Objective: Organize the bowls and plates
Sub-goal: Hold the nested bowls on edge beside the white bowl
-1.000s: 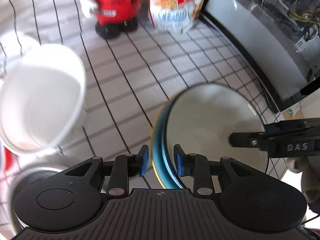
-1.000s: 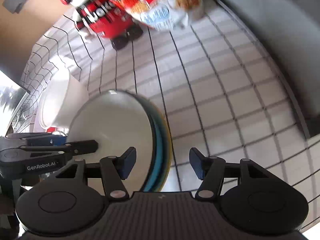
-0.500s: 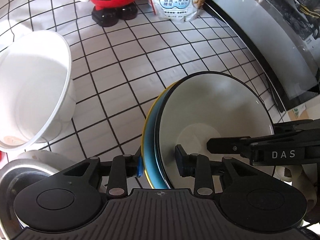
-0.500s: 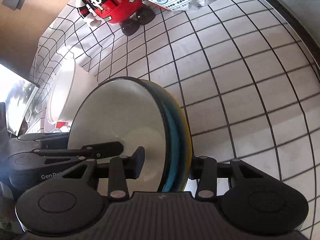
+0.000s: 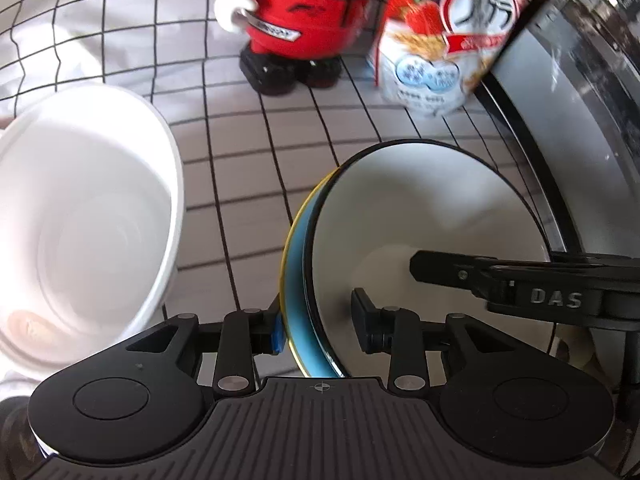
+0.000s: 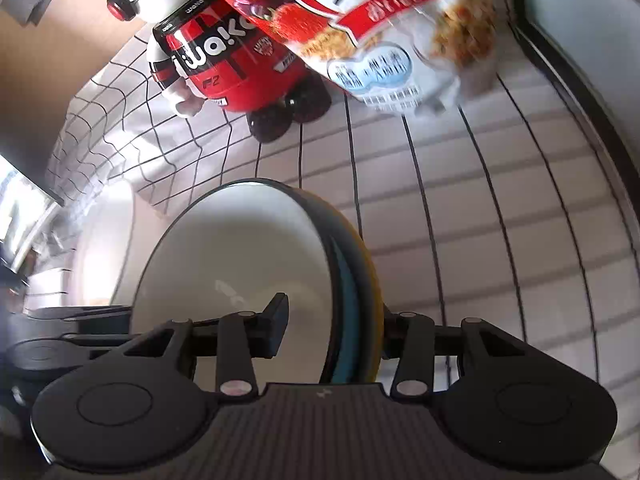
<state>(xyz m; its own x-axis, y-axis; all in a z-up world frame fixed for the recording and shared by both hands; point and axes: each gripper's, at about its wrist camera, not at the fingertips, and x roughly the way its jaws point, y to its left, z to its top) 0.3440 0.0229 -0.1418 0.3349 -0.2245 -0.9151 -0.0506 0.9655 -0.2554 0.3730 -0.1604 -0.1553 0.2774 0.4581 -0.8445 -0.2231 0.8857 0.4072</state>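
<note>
Stacked bowls [image 5: 424,216] at 3 o'clock of one white tub [image 5: 80,216], count obscured; left gripper [image 5: 318,326] and right gripper [image 6: 332,332] both clamp their rims.

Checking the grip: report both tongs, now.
Left tongs: shut on the tilted dish stack, at its rim.
Right tongs: shut on the same dish stack, opposite rim.
</note>
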